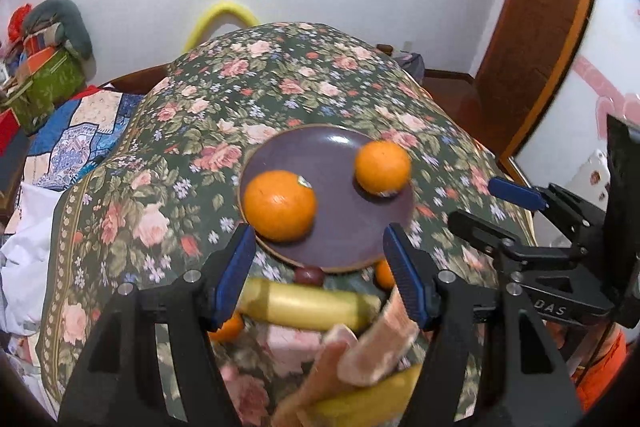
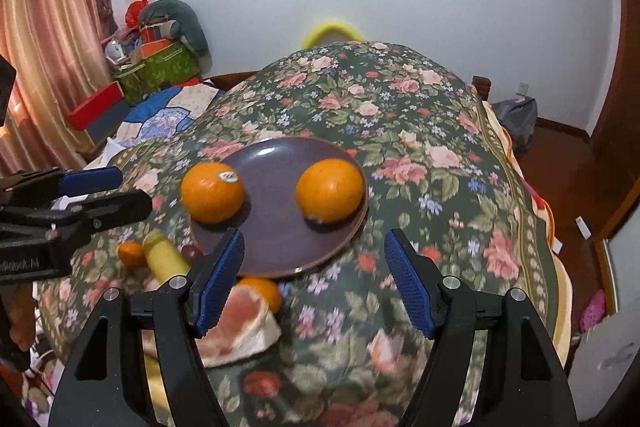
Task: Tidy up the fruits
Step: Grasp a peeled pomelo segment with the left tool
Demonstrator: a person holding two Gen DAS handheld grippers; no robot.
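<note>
A purple plate (image 1: 344, 227) (image 2: 276, 243) lies on the floral cloth and holds two oranges, one with a sticker (image 1: 280, 205) (image 2: 212, 193) and one plain (image 1: 382, 167) (image 2: 330, 189). My left gripper (image 1: 320, 273) is open and empty, just in front of the plate, above a banana (image 1: 308, 303) (image 2: 164, 257). A grapefruit slice (image 1: 380, 343) (image 2: 240, 327), small tangerines (image 1: 228, 329) (image 2: 262, 291) (image 2: 132, 253) and a dark plum (image 1: 308, 275) (image 2: 192, 253) lie near the plate's front edge. My right gripper (image 2: 316, 275) is open and empty over the plate's near rim; it shows at the right of the left wrist view (image 1: 500, 203).
The floral table (image 2: 420, 167) drops off at the right to a wooden floor (image 2: 568, 187). A patchwork quilt (image 1: 80, 131) and a green box (image 2: 168, 67) with clutter sit at the left. A yellow hoop (image 2: 332, 29) stands behind the table.
</note>
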